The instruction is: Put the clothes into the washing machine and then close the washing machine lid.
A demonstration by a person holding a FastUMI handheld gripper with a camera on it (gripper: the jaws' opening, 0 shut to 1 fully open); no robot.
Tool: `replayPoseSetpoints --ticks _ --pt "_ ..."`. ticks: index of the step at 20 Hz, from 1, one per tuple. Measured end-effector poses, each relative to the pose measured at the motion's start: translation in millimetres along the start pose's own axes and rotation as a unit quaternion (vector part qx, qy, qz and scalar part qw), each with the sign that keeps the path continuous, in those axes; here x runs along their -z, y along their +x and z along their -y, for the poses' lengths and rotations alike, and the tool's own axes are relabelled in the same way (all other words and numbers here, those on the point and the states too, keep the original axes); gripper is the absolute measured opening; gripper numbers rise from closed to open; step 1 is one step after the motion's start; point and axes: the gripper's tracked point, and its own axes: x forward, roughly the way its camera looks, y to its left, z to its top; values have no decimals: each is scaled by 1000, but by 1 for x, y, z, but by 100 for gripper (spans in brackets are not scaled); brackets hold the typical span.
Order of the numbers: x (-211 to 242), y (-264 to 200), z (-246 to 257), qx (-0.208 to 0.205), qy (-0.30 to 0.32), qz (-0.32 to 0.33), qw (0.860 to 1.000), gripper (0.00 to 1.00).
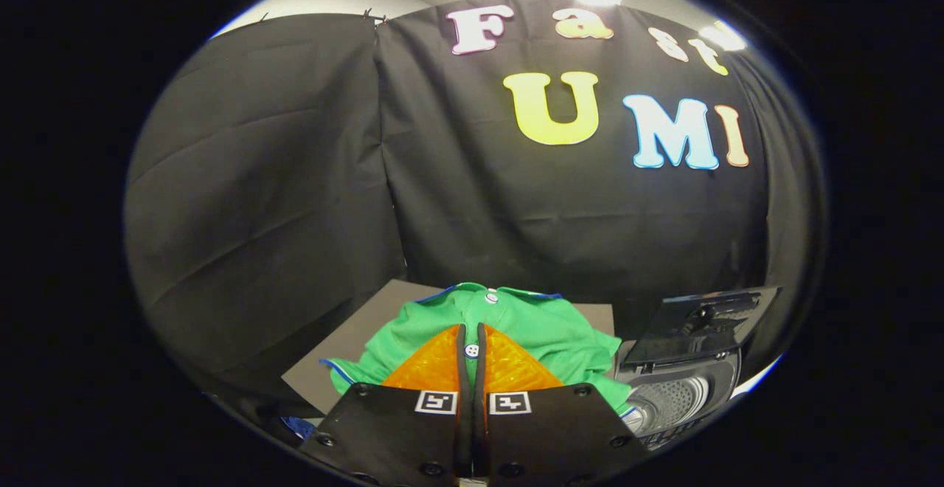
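Nearest, the hand-held gripper [472,339] has its orange fingers [431,365] nearly together, with a narrow gap and nothing gripped. Just beyond them a green shirt [546,325] lies spread on a grey mat [346,347] on the table. To the shirt's right stands the washer [675,398], lid [700,325] raised, drum open. With the fingers this narrow, a descent would likely push the cloth flat rather than pinch a fold.

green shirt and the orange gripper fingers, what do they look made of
Green shirt: soft matte fabric, likely a cotton knit; it folds, has blue trim and white buttons. Orange fingers of the gripper: glossy translucent plastic or rubber with a ribbed grid, probably. They are nearly together over the shirt's placket; a grip on it cannot be judged.
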Motion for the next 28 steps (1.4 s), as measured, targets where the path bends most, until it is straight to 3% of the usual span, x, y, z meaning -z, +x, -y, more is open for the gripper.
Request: replayPoseSetpoints --ticks 15,28 --pt "-44 -36 73 19 9 60 998 2" --pt "-31 -68 200 50 26 52 997 2"
